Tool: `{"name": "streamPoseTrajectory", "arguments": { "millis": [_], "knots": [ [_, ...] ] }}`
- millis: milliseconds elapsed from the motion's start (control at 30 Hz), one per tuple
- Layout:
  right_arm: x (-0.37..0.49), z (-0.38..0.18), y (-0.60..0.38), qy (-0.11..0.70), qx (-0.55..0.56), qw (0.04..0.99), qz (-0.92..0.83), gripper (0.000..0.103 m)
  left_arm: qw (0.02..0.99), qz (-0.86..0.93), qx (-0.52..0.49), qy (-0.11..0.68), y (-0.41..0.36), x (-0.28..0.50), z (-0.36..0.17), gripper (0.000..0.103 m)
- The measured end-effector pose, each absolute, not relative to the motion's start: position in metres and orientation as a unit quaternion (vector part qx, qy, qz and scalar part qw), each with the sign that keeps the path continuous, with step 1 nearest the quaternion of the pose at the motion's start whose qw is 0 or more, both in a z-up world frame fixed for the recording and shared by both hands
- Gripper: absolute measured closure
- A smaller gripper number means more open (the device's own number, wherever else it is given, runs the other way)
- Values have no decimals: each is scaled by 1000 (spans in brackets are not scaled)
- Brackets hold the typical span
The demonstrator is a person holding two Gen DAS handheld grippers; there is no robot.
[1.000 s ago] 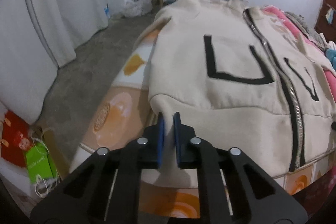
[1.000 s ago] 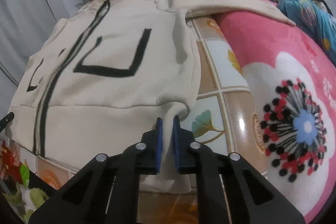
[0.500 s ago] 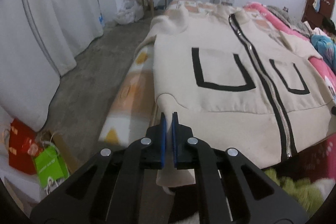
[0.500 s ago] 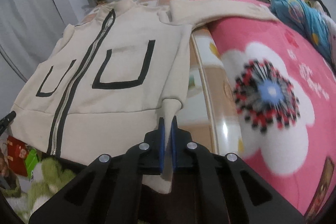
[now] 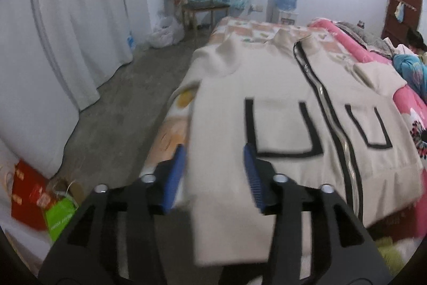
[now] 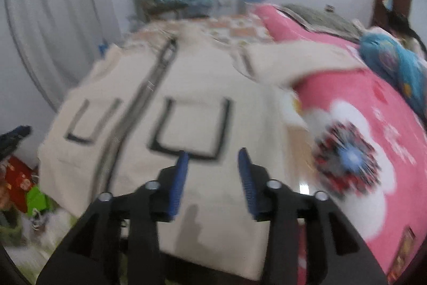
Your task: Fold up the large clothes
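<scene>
Lying flat, front up and zipped, on the bed (image 5: 240, 26): cream jacket (image 5: 280, 103), hem hanging over the near edge. Just opening over that hem, pads off the cloth: left gripper (image 5: 213, 167), then right gripper (image 6: 212, 168). Showing no legible writing: red and green bags (image 5: 40, 196), blurred on the floor.
</scene>
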State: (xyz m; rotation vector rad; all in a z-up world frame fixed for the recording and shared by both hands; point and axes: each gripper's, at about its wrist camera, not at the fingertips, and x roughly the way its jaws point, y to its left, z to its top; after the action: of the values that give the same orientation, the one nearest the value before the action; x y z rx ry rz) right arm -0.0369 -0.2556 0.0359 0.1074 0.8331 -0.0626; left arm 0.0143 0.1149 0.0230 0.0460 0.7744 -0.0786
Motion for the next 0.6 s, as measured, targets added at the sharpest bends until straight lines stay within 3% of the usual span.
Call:
{"name": "streamPoseTrajectory", "arguments": {
  "millis": [100,233,300,433,500,600],
  "knots": [
    [5,21,-232,418,60,906,2,45,918,-48,20,393,93,45,12,44],
    [58,-15,-203,462,39,886,12,42,906,-54,27,419,70,86,-13,33],
    [70,-28,-195,471,27,882,12,33,902,-52,50,426,58,98,-25,23],
    [90,-48,-187,491,24,871,18,31,885,-44,88,455,44,115,-51,19],
    [92,-54,-184,487,15,873,15,23,884,-41,91,457,43,118,-56,10],
    [90,-57,-183,482,1,876,11,15,886,-41,90,453,46,120,-58,7]
  ]
}}
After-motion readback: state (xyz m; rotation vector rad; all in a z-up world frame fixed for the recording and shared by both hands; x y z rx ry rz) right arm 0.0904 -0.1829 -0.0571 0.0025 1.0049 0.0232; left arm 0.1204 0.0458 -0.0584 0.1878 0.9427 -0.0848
